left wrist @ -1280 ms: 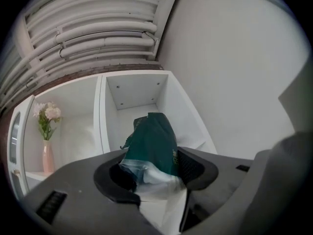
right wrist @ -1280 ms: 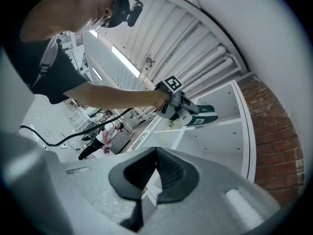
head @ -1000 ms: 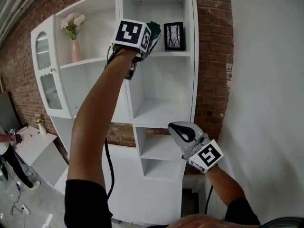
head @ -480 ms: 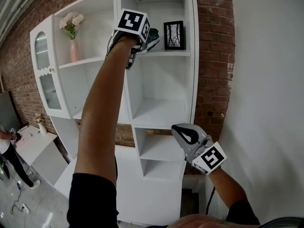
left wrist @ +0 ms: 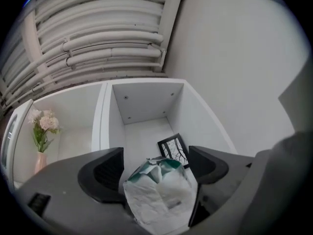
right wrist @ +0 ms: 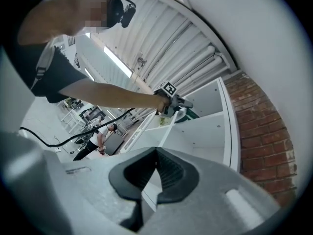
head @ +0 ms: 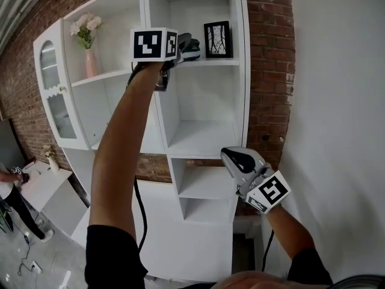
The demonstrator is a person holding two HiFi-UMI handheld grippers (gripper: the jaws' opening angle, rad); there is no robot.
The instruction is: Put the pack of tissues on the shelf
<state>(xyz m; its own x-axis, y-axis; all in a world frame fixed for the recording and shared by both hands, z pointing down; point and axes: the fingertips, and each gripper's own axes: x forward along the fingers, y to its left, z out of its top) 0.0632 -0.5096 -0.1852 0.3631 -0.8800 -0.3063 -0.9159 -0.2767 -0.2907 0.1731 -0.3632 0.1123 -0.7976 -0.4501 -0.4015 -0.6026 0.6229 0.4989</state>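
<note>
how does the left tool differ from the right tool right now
The left tool has its jaws wide apart, having just been opening, with the pack of tissues between them; the right tool has its jaws together, empty. The left tool is raised to the top shelf; the right tool hangs lower. Both carry a marker cube.

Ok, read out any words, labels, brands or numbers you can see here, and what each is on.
No text is readable.
White-and-green plastic pack of tissues: any print too blurred to read.
Black-framed picture: bare branches, no words.
Black-and-white left marker cube and right marker cube: square patterns only.
</note>
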